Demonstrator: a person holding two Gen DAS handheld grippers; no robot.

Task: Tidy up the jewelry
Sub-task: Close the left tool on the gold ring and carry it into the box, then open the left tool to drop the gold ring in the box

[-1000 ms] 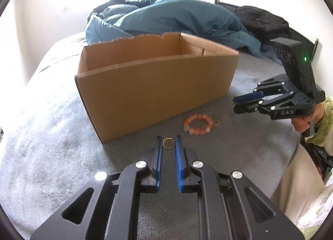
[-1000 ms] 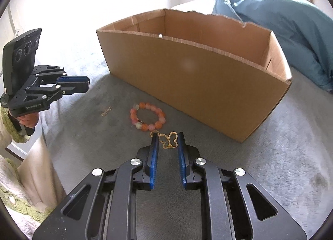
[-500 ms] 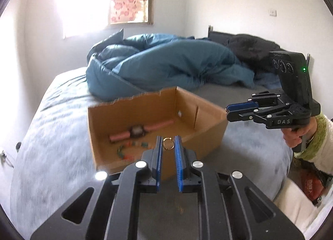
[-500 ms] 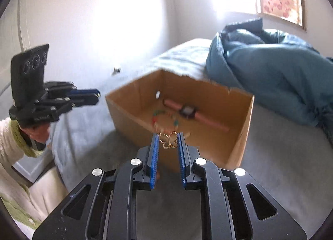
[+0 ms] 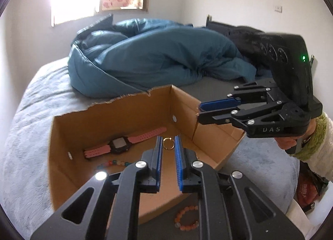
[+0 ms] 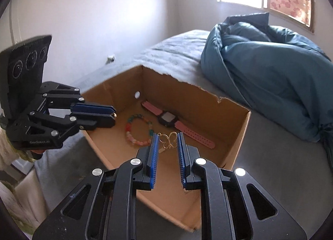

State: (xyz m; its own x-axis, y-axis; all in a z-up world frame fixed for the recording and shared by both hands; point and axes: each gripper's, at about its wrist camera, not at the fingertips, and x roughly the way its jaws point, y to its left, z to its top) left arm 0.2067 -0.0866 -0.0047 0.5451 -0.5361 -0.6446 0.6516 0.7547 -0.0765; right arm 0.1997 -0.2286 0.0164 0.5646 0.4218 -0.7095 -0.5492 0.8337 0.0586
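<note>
My left tongs [image 5: 168,146] are clenched on a small gold ring [image 5: 168,143], pinched at the very tips. My right tongs [image 6: 166,143] grip a gold butterfly charm [image 6: 169,140], a little tag dangling below it. Both sets hang above the open box [image 6: 233,136] on the bed [image 5: 29,131].

In the box: a pink watch [image 5: 119,144] and a bead bracelet [image 6: 137,129] on the floor. An orange bracelet [image 5: 187,218] lies outside on the bed, just in front of the box wall.

Risks, my judgement:
- Ring held only at the tips; a jolt could flick it out onto the fuzzy grey cover, where it would be hard to find.
- Releasing from this height, the ring may bounce or roll under the watch strap.
- The charm's tag could snag on a pad and not drop clean.
- The two tongs are near each other over the box; a collision could knock either piece loose.
</note>
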